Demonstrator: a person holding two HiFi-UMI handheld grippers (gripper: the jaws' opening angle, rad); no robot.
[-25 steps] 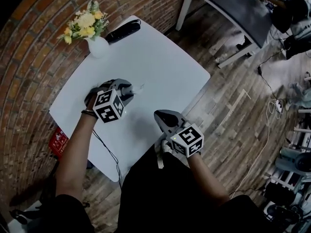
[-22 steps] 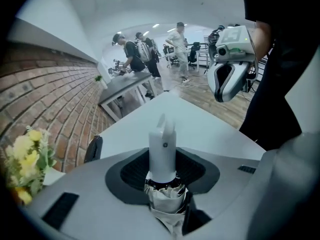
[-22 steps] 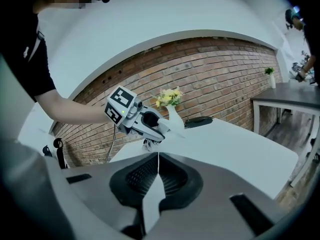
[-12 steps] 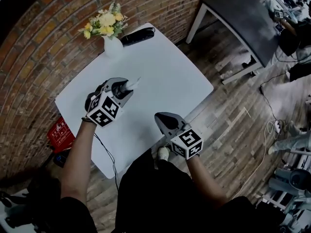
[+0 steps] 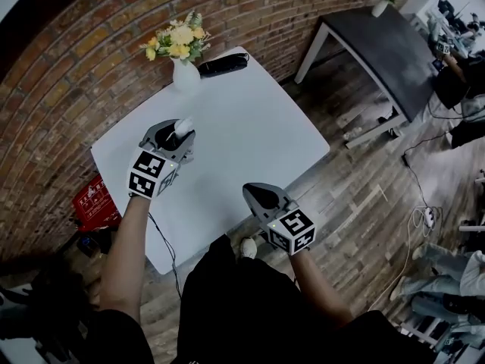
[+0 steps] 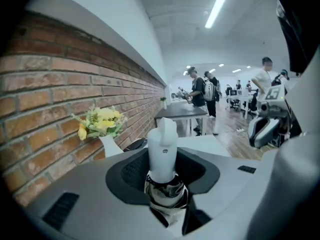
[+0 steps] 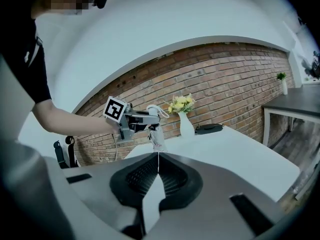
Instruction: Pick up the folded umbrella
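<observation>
- The folded umbrella [image 6: 166,190] is clamped by the left gripper [image 5: 176,136] near its stiff handle [image 6: 162,144] (a good spot).
- It is judged light, soft and slippery.
- The right gripper [image 7: 156,175] is closed, empty.

White table [image 5: 250,127]: rounded corners, one side close along brick wall [image 5: 68,89], stands on wooden plank floor [image 5: 356,196].
On top, far corner: white vase [image 5: 186,76], upright, yellow flowers [image 5: 176,42] in it.
Just beside vase: black elongated object [image 5: 223,64], lying flat, kind unclear.
Rest of tabletop bare.
On floor by wall, near table's left edge: red box [image 5: 95,203].
</observation>
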